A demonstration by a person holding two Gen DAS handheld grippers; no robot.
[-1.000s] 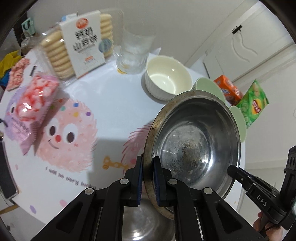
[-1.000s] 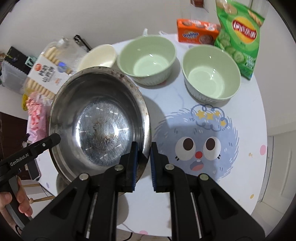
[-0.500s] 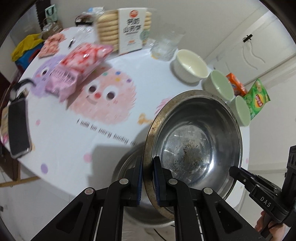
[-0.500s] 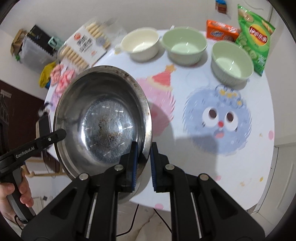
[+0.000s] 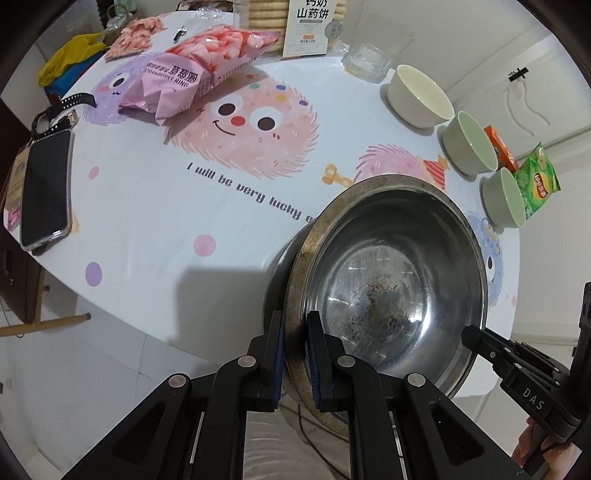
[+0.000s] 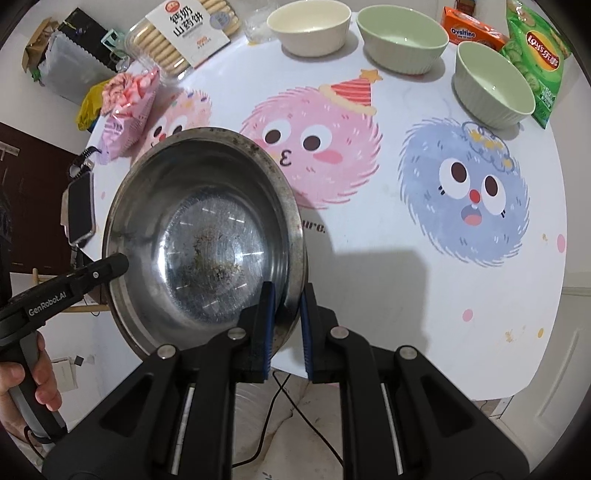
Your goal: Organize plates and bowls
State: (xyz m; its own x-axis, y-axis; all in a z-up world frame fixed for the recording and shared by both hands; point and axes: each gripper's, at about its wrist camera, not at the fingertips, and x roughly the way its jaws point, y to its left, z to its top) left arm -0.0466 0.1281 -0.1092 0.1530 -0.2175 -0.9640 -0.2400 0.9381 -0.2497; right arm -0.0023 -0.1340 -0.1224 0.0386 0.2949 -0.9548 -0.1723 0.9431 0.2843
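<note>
A: Steel bowl (image 5: 388, 284)?
B: Held above the table's (image 6: 406, 288) near edge, tilted. Left gripper (image 5: 294, 363) pinches one rim side, right gripper (image 6: 285, 326) the opposite.
A: Others?
B: Cream bowl (image 6: 308, 27) and two green bowls (image 6: 402, 40) at the table's far edge.

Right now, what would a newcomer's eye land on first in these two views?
The big steel bowl in the foreground, held over the near edge of the table, with the left gripper and the right gripper each clamped on its rim at opposite sides. Dark burnt-looking residue marks its bottom. Behind it, a white bowl and two green bowls line the far side of the cartoon tablecloth.
</note>
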